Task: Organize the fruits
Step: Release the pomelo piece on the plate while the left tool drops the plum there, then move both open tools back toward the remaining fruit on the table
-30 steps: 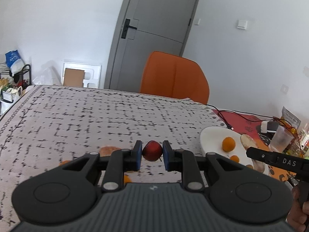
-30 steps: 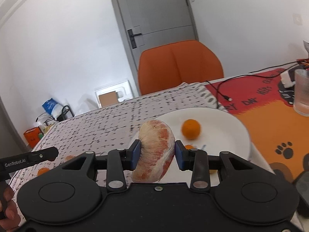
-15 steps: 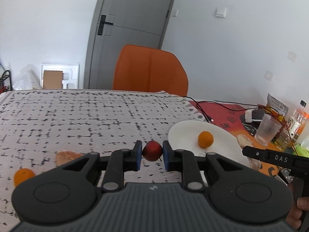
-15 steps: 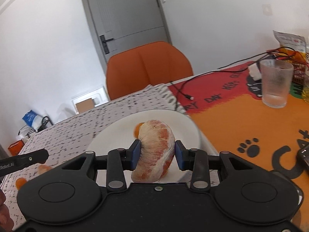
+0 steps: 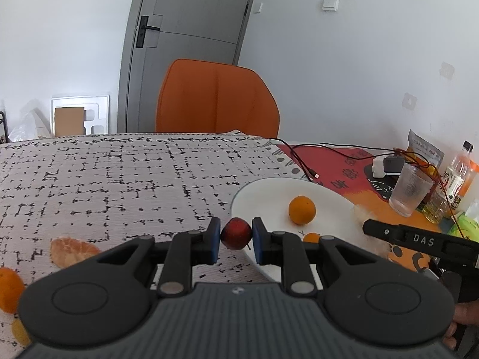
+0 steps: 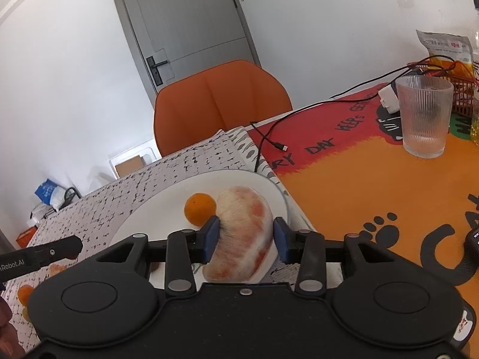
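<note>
Left fingers: blue pads of the left gripper [image 5: 236,240] are clamped on a small red fruit [image 5: 236,233], one pad on each side.
Right fingers: pads of the right gripper [image 6: 244,240] are pressed against both sides of a large peeled citrus piece [image 6: 242,233], pale pith with orange flesh showing through.
Red fruit: held just off the near-left edge of the white plate [image 5: 263,191], over the patterned tablecloth [image 5: 119,173].
Peeled citrus: sits over the right half of the plate; whether it rests on the plate surface cannot be told.
On the plate: one whole small orange [image 5: 301,210] near the middle, and a second, smaller orange fruit [image 5: 311,237] partly hidden behind the left gripper's finger.
Off the plate: a peeled orange segment cluster [image 5: 71,251] lies on the tablecloth to the left, with another whole orange [image 5: 10,288] at the left frame edge.
Right of the plate: an orange and red mat [image 6: 374,179] carries a ribbed clear glass [image 6: 423,116] and a black cable [image 6: 269,140].
Background: an orange chair [image 5: 217,97] stands at the far side of the table, before a grey door [image 5: 191,30].
</note>
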`<state>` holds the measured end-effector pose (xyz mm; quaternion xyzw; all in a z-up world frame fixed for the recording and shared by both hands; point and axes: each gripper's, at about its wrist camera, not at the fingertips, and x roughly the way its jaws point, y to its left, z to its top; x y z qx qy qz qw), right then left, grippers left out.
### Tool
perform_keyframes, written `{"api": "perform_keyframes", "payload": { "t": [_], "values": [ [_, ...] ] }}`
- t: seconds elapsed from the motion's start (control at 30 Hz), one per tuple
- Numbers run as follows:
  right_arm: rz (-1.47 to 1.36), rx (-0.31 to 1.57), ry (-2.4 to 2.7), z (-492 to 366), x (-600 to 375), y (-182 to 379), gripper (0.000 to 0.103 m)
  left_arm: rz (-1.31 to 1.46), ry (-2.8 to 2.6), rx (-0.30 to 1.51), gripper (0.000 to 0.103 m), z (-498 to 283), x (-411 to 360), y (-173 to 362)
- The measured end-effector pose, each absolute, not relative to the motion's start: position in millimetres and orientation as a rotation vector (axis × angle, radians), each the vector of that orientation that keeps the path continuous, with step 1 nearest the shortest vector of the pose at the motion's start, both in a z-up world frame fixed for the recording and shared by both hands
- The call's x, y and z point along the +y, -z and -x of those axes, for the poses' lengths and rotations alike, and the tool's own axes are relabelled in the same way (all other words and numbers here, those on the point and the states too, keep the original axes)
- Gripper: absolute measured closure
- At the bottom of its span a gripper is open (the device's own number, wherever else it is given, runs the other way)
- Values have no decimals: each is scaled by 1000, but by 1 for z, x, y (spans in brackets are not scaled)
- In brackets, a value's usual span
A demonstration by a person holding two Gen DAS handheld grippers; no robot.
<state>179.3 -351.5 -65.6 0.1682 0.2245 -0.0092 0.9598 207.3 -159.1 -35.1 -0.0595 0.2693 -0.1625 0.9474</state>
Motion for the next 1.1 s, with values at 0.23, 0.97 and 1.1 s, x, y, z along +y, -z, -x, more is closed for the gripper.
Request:
{"api": "perform_keyframes", "payload": {
  "t": [0.23,0.97,1.1],
  "values": [
    [-361,443,29,-173,-363,63,62,106,371,557,82,-211,-177,36],
    [-353,443,15,-158,-347,58,52,88,337,570,59,-197,-167,31],
    [-340,443,3,-158,-335,56,44,93,284,565,37,-192,-152,29]
  ]
}}
